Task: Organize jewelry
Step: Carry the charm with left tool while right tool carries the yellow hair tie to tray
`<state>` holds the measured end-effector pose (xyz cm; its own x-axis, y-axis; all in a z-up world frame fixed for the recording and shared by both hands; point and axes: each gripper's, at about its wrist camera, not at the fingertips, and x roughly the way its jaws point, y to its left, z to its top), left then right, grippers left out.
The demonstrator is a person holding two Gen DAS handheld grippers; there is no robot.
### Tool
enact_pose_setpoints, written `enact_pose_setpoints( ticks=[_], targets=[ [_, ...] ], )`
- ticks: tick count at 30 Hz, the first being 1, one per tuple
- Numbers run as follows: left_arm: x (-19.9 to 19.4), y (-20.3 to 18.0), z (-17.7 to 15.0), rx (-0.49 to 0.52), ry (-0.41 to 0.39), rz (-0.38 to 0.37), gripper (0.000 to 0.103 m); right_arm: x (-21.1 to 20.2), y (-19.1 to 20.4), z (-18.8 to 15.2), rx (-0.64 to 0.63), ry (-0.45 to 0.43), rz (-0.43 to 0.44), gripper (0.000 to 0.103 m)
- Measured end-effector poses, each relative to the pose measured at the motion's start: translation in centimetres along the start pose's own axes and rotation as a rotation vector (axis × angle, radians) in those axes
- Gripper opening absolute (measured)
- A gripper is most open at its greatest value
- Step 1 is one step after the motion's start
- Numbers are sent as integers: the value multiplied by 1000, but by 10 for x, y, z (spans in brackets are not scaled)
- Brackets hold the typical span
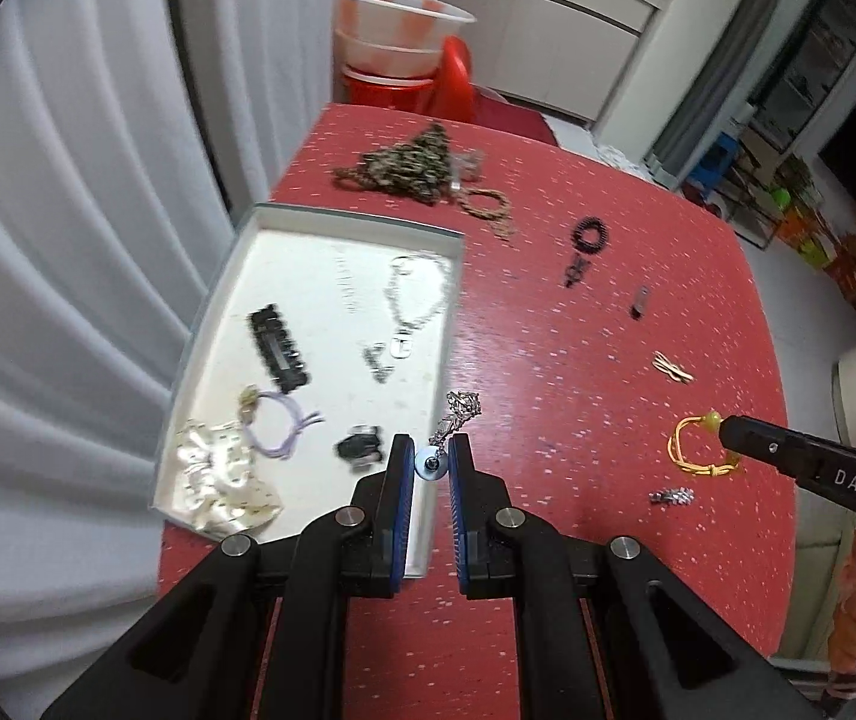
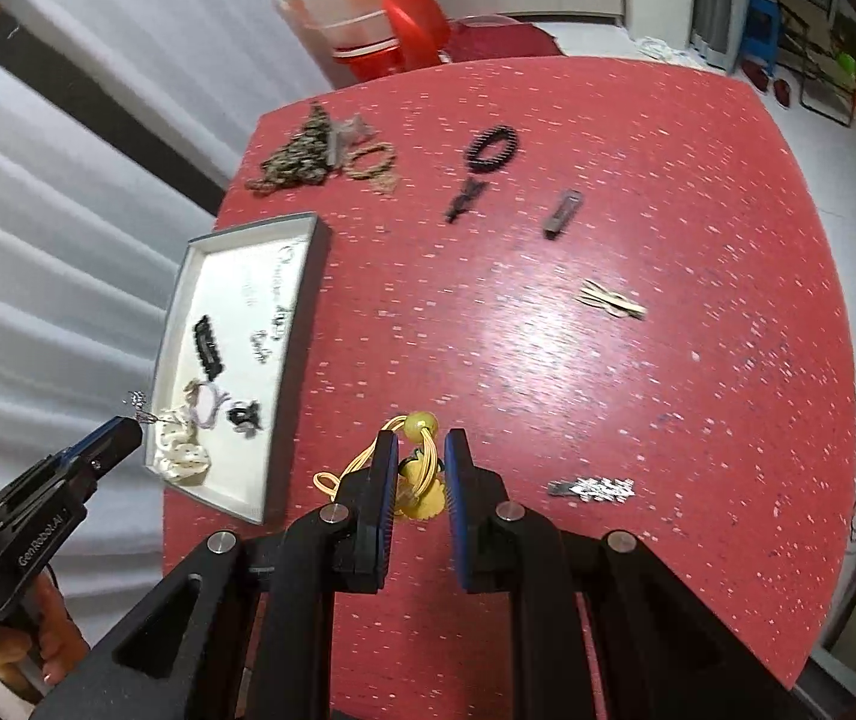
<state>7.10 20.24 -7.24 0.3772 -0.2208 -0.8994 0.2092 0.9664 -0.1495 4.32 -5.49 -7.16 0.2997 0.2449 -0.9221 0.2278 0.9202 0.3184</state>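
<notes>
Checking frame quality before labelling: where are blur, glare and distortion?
Left wrist view: white shallow tray and its contents motion-smeared, curtain bowed by the fisheye. Right wrist view: bright glare patch on the red speckled table; olive bead heap soft.

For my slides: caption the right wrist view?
Right tool lifts yellow cord bracelet above red table beside white tray.

Bright glare, blur (fisheye-bent edges)

White letters "DAS" stand on the black body of the right gripper [image 1: 728,435], at the right edge of the left wrist view. "GenRobot.AI" runs along the black side of the left gripper [image 2: 134,429], at near left of the right wrist view.
</notes>
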Motion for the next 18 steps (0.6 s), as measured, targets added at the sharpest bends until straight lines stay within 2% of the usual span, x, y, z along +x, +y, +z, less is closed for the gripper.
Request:
enact_pose_setpoints(
  ticks=[9,18],
  targets=[
    [-6,51,-7,-79,-14,50,13,16,54,14,-96,16,46,17],
    [4,81,1,-114,-22,70,13,36,96,28,-172,33,74,17]
  ],
)
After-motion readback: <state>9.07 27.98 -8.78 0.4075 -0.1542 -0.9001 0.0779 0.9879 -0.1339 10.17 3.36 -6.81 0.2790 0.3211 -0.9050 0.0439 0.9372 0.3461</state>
